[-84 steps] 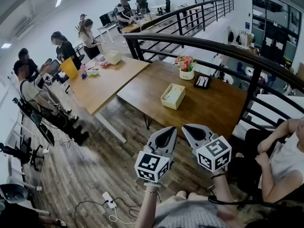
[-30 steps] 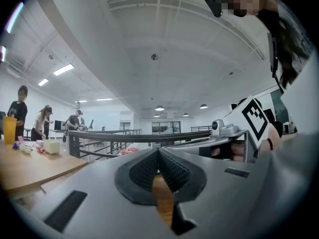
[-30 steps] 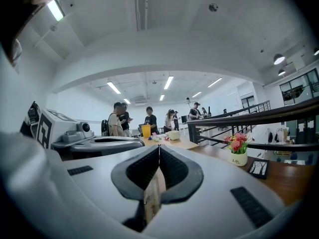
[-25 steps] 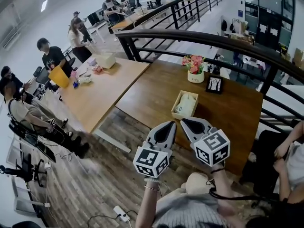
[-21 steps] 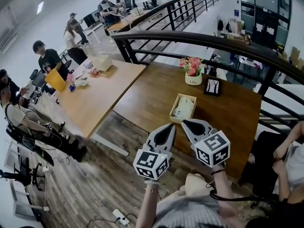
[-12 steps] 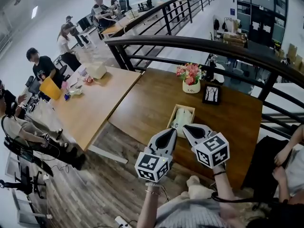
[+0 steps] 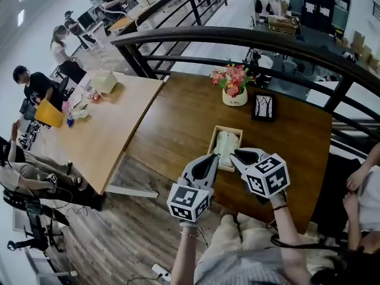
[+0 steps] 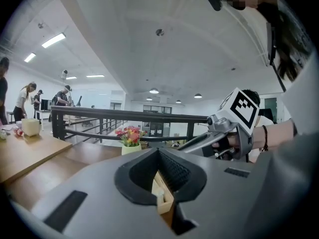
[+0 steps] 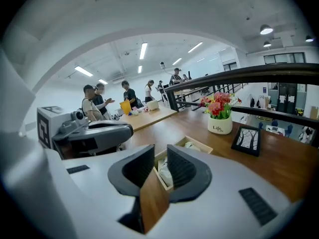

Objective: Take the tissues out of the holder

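Observation:
A wooden tissue holder [image 7: 211,145] with white tissues [image 7: 225,142] in it lies on the dark wooden table [image 7: 178,117]. Both grippers hover just above its near end. My left gripper [image 7: 215,156] is at the holder's near left corner, jaw tips together and nothing held. My right gripper [image 7: 234,153] is over the near right corner; its jaws have just been opening to a narrow gap with nothing between the pads. In the right gripper view, the holder [image 9: 199,144] and tissues [image 9: 163,174] show through the right gripper [image 9: 160,152]. The left gripper [image 8: 159,151] frames the holder [image 8: 164,199].
A vase of flowers [image 7: 233,88] and a small picture frame [image 7: 262,107] stand beyond the holder. A black railing [image 7: 237,37] runs behind the table. A lighter table [image 7: 101,129] adjoins on the left, with people around it. A seated person [image 7: 365,189] is at right.
Both grippers have come forward and down, from short of the table to over the holder's near end. The right jaws have parted slightly. The holder has stayed put.

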The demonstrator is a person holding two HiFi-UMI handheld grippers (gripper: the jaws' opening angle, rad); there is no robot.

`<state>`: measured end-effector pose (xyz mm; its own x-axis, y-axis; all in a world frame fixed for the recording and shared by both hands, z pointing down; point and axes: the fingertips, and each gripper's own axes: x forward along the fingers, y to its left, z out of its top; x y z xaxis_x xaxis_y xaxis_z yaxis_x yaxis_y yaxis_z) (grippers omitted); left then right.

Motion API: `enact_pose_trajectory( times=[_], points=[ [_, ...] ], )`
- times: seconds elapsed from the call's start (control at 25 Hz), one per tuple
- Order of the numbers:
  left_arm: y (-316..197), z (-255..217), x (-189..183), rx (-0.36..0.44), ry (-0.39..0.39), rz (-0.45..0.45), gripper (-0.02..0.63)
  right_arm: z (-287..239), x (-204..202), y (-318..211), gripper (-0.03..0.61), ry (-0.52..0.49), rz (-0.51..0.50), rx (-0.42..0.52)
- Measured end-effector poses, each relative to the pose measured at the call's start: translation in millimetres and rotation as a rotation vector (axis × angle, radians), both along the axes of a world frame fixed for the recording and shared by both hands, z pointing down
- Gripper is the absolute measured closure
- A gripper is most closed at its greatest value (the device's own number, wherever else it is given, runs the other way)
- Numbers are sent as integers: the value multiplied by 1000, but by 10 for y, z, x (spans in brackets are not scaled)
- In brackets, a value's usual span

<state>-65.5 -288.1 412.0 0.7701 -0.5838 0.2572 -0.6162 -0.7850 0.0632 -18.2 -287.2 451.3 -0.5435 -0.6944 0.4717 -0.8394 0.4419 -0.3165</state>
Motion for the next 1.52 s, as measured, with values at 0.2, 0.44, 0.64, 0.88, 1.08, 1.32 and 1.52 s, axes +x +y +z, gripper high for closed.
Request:
enact_pose_trajectory(
  times=[0.2,0.44,0.64,0.88,1.08,1.32,1.52],
  points=[
    [-211,118,14,-30,-3,59,606,251,4,-253,441,23,40,-83],
    [-504,258,-27,-53,2,122,606,566,13,-624,426,79,136,-182],
    [-637,344,-1,-66,-2,185,606,748,9,-674,426,83,189,-270],
    [-757,425,-21,-75,4,181,606,900,35,-723,428,126,218,-377],
    [-829,562,-24,-105,-18,183,606,1011,59,-767,428,160,217,-441],
    [-793,659,-4,-131,-28,191,606,1070,136,-804,490,230,254,-502],
    [-771,681,-24,-136,-29,186,606,1101,183,-807,566,234,270,-503]
  ],
)
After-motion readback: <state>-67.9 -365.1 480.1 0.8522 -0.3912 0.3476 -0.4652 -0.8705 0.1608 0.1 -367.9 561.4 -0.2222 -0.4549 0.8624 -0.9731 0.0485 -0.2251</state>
